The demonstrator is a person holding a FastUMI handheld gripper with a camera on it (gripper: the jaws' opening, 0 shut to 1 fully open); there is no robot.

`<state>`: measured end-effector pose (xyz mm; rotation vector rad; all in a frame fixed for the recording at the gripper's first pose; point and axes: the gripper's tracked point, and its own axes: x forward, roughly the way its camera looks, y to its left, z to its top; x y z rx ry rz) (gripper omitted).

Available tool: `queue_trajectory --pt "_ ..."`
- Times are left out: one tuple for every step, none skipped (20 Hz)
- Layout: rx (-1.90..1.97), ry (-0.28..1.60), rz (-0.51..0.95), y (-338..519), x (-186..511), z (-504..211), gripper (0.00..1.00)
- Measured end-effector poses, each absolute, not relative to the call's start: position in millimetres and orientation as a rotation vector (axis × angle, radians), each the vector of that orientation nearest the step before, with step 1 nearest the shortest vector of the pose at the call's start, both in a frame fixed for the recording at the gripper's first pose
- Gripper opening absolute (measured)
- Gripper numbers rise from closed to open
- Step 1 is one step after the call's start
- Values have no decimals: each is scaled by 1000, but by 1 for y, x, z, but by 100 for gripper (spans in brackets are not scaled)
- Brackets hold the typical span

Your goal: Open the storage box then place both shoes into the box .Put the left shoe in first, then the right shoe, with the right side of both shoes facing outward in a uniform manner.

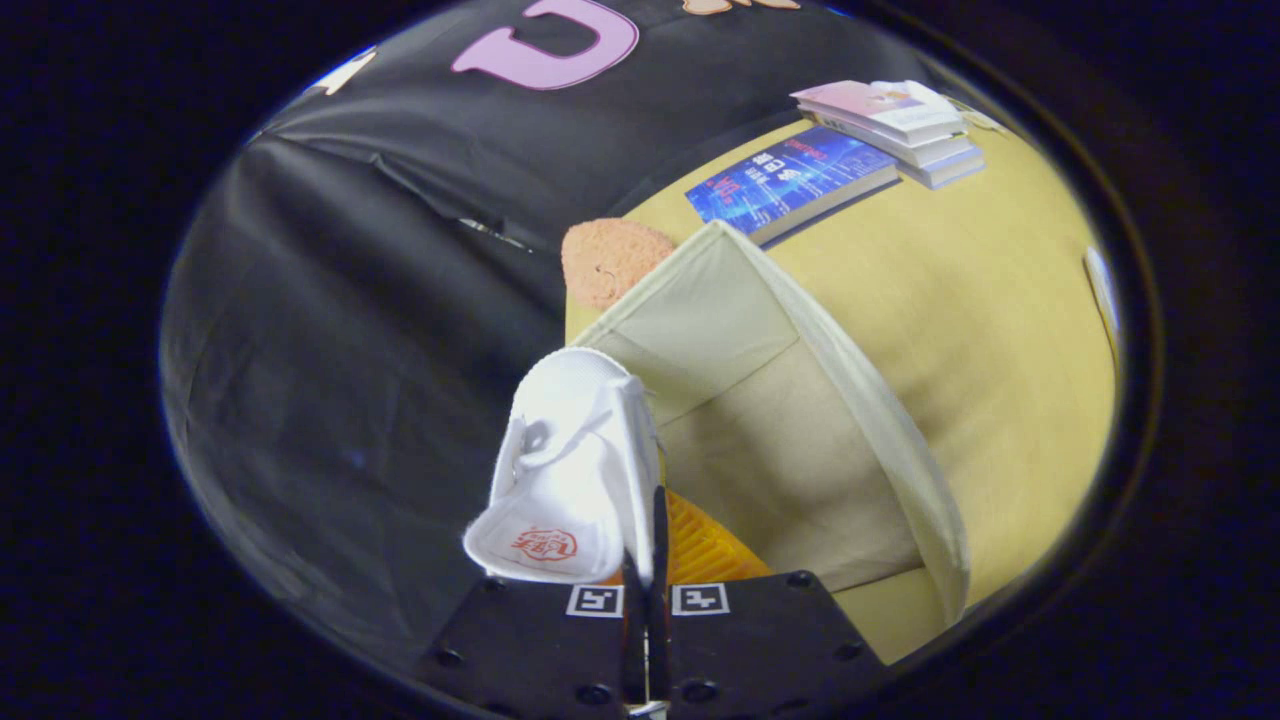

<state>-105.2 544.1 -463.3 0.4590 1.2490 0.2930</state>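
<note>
My gripper point(646, 560) clamped on white shoe point(570, 470), fingers nearly together on its edge. Shoe's long axis runs straight ahead of fingers. Open storage box point(800, 420) just right of shoe, on yellow surface point(1000, 300).

White shoe point(575, 470) — upright, toe up — above the open beige storage box point(800, 440).

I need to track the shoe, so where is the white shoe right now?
In the gripper view, the white shoe is pinched at its edge between the nearly closed fingers of the gripper, held up beside the open beige storage box on the yellow table.
</note>
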Motion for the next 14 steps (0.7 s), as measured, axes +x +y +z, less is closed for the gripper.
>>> queue_trajectory --pt "457 1260 288 544 -106 -466 4" --pt "455 1268 289 545 -105 -469 4" --pt "456 1272 289 545 -104 -470 5" --pt "457 1281 292 547 -105 -473 5" --pt "457 1293 291 547 -105 -476 5" --pt "465 1309 302 546 -107 -471 6" --pt "448 1317 298 544 -107 -476 11" --pt "446 1334 316 545 -110 -476 16" --pt "429 1342 333 542 -112 -476 28" --pt "427 1353 360 543 -115 -474 39" --pt "464 1356 402 550 -119 -465 49" --pt "499 1351 435 556 -118 -454 54" --pt "514 1341 462 561 -116 -444 61" --pt "507 1326 486 560 -113 -433 69"
